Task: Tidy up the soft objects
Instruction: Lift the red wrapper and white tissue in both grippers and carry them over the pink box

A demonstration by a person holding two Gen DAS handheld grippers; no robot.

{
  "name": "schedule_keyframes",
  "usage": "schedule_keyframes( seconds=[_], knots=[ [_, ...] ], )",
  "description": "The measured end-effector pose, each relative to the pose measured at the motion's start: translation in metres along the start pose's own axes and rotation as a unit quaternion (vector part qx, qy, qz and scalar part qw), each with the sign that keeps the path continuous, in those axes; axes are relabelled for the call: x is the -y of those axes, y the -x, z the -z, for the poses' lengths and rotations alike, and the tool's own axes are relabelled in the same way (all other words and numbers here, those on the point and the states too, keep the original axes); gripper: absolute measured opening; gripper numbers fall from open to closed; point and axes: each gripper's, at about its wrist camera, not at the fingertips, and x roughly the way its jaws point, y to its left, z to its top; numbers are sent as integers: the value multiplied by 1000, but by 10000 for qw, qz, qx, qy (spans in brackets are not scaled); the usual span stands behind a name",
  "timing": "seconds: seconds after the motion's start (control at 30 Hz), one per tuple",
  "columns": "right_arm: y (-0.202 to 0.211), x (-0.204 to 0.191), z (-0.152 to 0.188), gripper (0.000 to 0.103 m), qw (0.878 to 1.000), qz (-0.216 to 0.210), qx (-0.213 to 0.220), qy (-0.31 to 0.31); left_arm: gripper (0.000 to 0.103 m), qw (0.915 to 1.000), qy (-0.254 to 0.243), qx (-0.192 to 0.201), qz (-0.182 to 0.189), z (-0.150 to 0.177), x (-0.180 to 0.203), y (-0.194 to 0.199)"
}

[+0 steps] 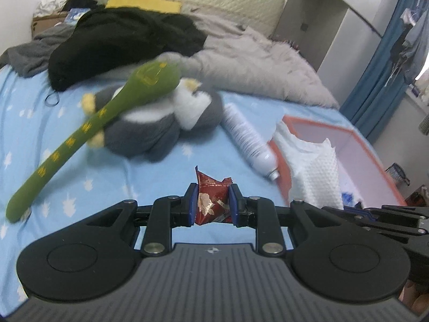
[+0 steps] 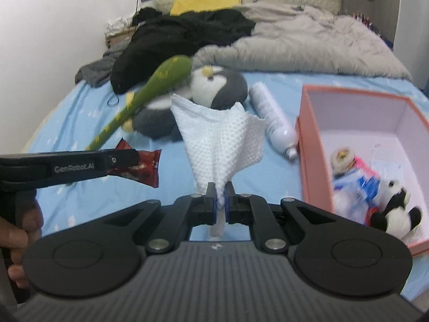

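Over the blue star-print bed sheet (image 1: pixel 80 187), I have both grippers angled downward, side by side. My left gripper (image 1: pixel 213 204) has its blue pads pressed against the two sides of a red snack packet (image 1: pixel 211 198), which stands upright between them with its crimped top poking above the fingers. From the right wrist view I see that same gripper side-on at the left edge, the packet sticking out past its tip, and a hand (image 2: pixel 18 238) wrapped around its handle below.

My right gripper (image 2: pixel 220 201) is nearly closed, pinching the lower corner of a white dimpled paper towel (image 2: pixel 222 145); the sheet fans up and outward above the fingers, and a thin twisted tail hangs beneath them.

Beyond the grippers a grey and white penguin plush (image 1: pixel 161 123) lies on the bed, with a long green plush stick (image 1: pixel 88 131) resting diagonally across it. Just beside the penguin, to the right, a white bottle (image 1: pixel 248 139) lies on its side, its cap end touching or nearly touching the pink box (image 2: pixel 316 145). That box sits open on the sheet at the right; inside I make out a small panda plush (image 2: pixel 396 212) and some blurred colourful items, probably packets, though motion blur keeps me from telling. Behind all this a black garment (image 1: pixel 120 40) and a grey fluffy blanket (image 1: pixel 254 61) are heaped toward the headboard.
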Motion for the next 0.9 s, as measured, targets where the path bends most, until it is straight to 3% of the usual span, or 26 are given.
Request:
schedule_keyframes(
  seconds=[0.2, 0.6, 0.67, 0.8, 0.9],
  knots=[
    [20, 21, -26, 9, 9990, 152, 403, -102, 28, 9986, -292, 255, 368, -33, 37, -1],
    [38, 87, -74, 9, 9921, 864, 799, -443, 28, 9874, -682, 275, 1399, -91, 150, -46],
    [37, 97, -79, 9, 9898, 1124, 786, -386, 28, 9856, -835, 207, 1458, -96, 170, -59],
    [33, 125, -82, 9, 9885, 1238, 634, -593, 28, 9831, -745, -226, 1655, -100, 198, -92],
    [25, 149, -80, 9, 9868, 1414, 397, -680, 28, 9818, -905, -476, 1599, -95, 221, -123]
  ],
)
